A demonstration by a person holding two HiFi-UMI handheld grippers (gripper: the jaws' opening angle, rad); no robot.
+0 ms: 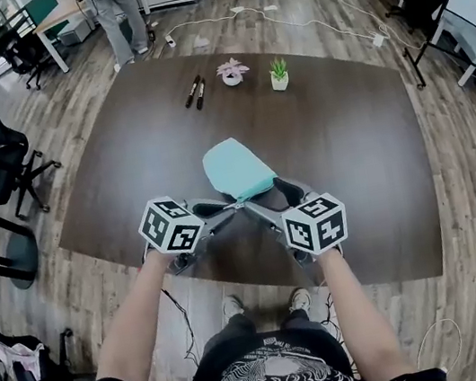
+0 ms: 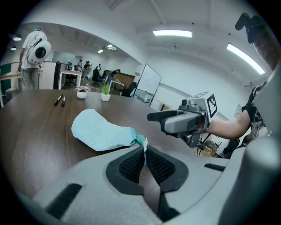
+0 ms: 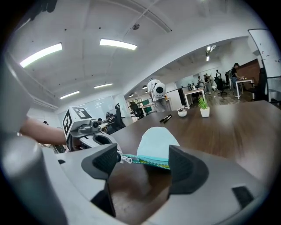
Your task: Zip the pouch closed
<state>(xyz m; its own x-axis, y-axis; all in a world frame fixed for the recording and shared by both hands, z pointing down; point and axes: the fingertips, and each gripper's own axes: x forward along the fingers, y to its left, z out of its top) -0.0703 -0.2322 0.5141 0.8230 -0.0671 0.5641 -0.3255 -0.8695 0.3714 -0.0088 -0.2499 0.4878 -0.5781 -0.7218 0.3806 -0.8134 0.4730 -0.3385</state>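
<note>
The left gripper (image 2: 145, 148) was clamped on the near corner of the pouch (image 2: 99, 129), probably to anchor it against the pull. The pouch lay on the table (image 1: 347, 138) at 12 o'clock from both hands. The right gripper (image 3: 142, 166) stood apart astride the zipper (image 3: 151, 161), gripping nothing.

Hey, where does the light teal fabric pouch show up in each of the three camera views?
Head view: the light teal fabric pouch sits at the picture's centre.
Left gripper view: left of centre, just above the jaws.
Right gripper view: centre, rising between the two jaws.
Shared landmark: the small green plant in a white pot, beyond the pouch.
</note>
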